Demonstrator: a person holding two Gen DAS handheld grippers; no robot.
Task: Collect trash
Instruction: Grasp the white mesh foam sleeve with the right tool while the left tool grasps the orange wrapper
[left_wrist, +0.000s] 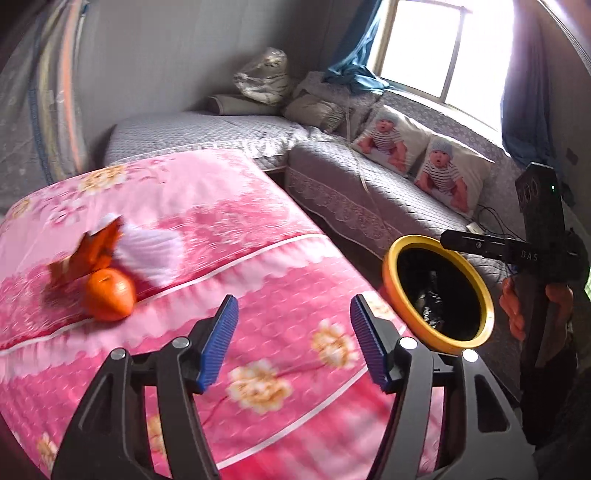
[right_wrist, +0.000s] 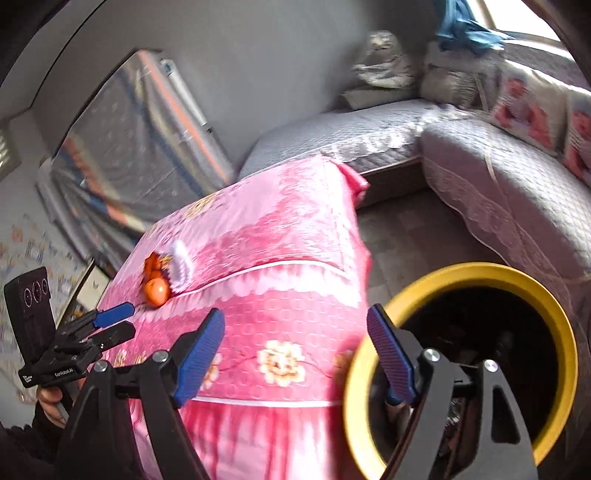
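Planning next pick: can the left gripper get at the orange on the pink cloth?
Probably yes. The left gripper is open and empty, and only bare pink cloth lies between it and the orange.

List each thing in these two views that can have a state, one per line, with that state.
left gripper: open, nothing between its fingers
right gripper: open, holding nothing
yellow-rimmed bin: open-topped, dark trash inside, beside the table
orange fruit: whole, resting on the pink cloth
orange wrapper: crumpled, lying behind the fruit
white paper: crumpled, on the cloth
pink cloth: spread over the table
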